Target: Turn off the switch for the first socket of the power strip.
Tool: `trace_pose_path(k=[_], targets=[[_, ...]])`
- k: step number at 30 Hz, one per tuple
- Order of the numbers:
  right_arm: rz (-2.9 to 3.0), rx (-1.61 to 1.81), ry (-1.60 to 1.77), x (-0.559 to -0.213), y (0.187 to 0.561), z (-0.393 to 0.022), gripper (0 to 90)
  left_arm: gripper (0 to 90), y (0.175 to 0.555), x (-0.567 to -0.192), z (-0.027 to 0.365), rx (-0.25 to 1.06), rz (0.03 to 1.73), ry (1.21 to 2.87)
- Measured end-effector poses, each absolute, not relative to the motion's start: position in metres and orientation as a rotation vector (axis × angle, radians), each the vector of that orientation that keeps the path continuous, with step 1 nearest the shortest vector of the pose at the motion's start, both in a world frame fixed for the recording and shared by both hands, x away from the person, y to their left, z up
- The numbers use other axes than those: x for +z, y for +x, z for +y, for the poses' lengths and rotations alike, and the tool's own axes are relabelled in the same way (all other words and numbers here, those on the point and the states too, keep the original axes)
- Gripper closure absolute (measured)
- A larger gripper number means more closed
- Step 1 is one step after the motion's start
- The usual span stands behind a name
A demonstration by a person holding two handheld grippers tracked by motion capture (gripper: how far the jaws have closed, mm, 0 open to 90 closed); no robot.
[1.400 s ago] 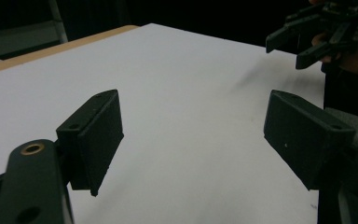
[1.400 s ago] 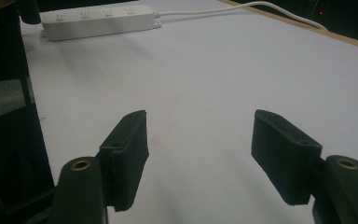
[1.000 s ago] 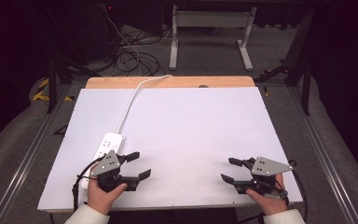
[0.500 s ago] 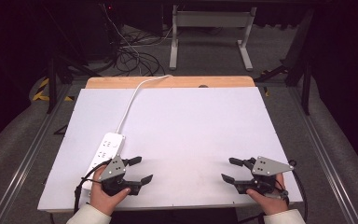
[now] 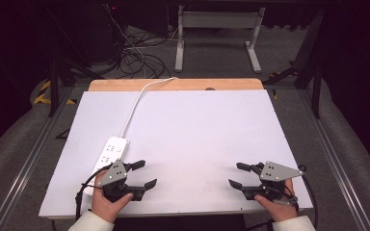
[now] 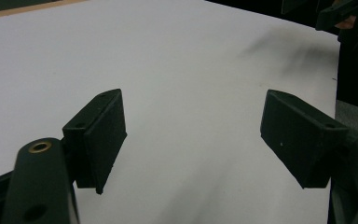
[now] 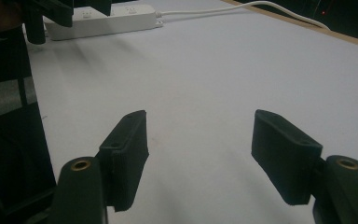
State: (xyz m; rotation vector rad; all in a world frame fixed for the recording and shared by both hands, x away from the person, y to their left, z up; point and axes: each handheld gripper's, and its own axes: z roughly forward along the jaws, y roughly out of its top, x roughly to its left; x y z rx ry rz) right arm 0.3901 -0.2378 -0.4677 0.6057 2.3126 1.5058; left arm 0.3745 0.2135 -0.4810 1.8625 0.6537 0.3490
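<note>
My left gripper (image 5: 144,174) rests near the table's front left, held in a hand, jaws spread wide and pointing right; in the left gripper view (image 6: 193,140) nothing lies between them. My right gripper (image 5: 237,175) sits near the front right, jaws apart and pointing left toward the other; the right gripper view (image 7: 198,154) shows bare white board between them. A white power strip (image 5: 109,156) lies just behind the left gripper, also seen as a white power strip (image 7: 103,19) far off. Its white cable (image 5: 136,103) runs to the table's back edge.
The white board (image 5: 197,130) covers the table, with a wooden strip (image 5: 173,85) showing along the back. Beyond are metal stand legs (image 5: 217,36) and tangled cables (image 5: 135,60) on the floor. Metal rails flank both sides.
My left gripper has shifted slightly toward the front edge and right, away from the power strip. The right gripper has stayed in place, jaws still apart.
</note>
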Motion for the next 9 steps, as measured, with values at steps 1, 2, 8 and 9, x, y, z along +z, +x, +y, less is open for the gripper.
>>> trace_pose_path(k=[1, 2, 8, 9], targets=[[2.312, 1.506, 0.606, -0.4677, 0.3901, -0.238, 36.5, 22.7, 0.375, -0.4804, 0.2141, 0.364, 0.645, 1.865], [2.311, 1.506, 0.606, -0.4676, 0.39, -0.2381, 36.5, 22.8, 0.3743, -0.4804, 0.2137, 0.356, 0.651, 1.865], [2.313, 1.505, 0.605, -0.4676, 0.3902, -0.2377, 36.5, 22.2, 0.374, -0.4801, 0.2135, 0.337, 0.658, 1.857], [2.313, 1.505, 0.605, -0.4676, 0.3902, -0.2377, 36.5, 21.9, 0.3742, -0.4795, 0.2137, 0.349, 0.652, 1.86]])
